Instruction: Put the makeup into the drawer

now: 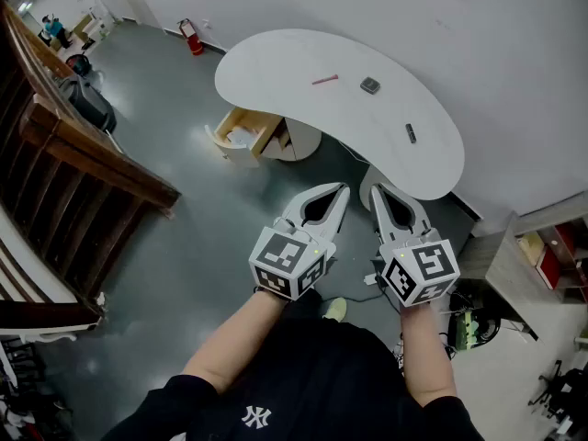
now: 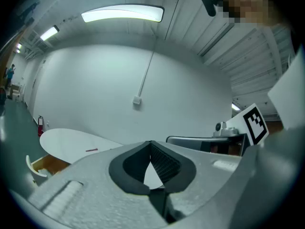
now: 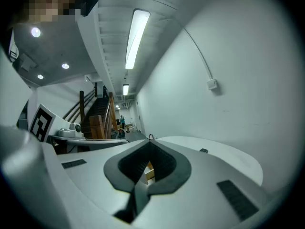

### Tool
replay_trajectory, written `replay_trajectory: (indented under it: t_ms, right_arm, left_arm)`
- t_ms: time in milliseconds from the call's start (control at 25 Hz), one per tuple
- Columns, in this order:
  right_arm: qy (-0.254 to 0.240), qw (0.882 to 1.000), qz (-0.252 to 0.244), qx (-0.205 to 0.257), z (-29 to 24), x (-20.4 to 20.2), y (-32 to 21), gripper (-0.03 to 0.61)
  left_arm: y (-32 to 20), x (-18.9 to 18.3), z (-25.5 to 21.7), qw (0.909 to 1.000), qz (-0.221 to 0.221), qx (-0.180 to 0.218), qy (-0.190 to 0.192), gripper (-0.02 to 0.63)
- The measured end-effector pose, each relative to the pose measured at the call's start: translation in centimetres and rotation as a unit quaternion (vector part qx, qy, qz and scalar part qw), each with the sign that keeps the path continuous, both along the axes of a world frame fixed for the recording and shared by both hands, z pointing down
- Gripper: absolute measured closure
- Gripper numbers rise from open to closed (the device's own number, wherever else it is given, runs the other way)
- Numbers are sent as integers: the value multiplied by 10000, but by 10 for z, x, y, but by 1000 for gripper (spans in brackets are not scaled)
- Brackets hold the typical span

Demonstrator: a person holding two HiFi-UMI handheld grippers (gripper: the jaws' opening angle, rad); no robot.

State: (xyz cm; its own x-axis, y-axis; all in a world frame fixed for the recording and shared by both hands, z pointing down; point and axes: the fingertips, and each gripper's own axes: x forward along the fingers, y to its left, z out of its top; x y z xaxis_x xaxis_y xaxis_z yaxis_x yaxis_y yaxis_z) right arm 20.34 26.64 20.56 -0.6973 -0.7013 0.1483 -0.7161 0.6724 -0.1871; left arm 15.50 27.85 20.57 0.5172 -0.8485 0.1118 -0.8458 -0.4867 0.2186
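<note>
On the white curved table (image 1: 276, 62) lie a pink makeup stick (image 1: 324, 80), a small grey square compact (image 1: 369, 85) and a dark little tube (image 1: 411, 133). A wooden drawer (image 1: 243, 134) stands pulled out under the table's left end. My left gripper (image 1: 342, 188) and right gripper (image 1: 375, 189) hang side by side in the air in front of the table, well short of it. Both are shut with nothing between the tips. The left gripper view shows its tips (image 2: 150, 142) meeting, with the table (image 2: 71, 140) and stick (image 2: 91, 150) beyond. In the right gripper view the tips (image 3: 150, 138) also meet.
A dark wooden stair railing (image 1: 83, 163) runs along the left. A red fire extinguisher (image 1: 193, 39) stands by the far wall. Low shelves with boxes (image 1: 542, 255) and cables (image 1: 473, 324) are at the right. Grey floor lies between me and the table.
</note>
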Motion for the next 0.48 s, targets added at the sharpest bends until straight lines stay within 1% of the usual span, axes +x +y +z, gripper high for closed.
replay_trajectory:
  t_ms: [480]
  right_arm:
    - [-42,10000,37,-64,5,-20,-19,565]
  left_arm:
    - [-21,-18,6,10000,79,-49,15,604]
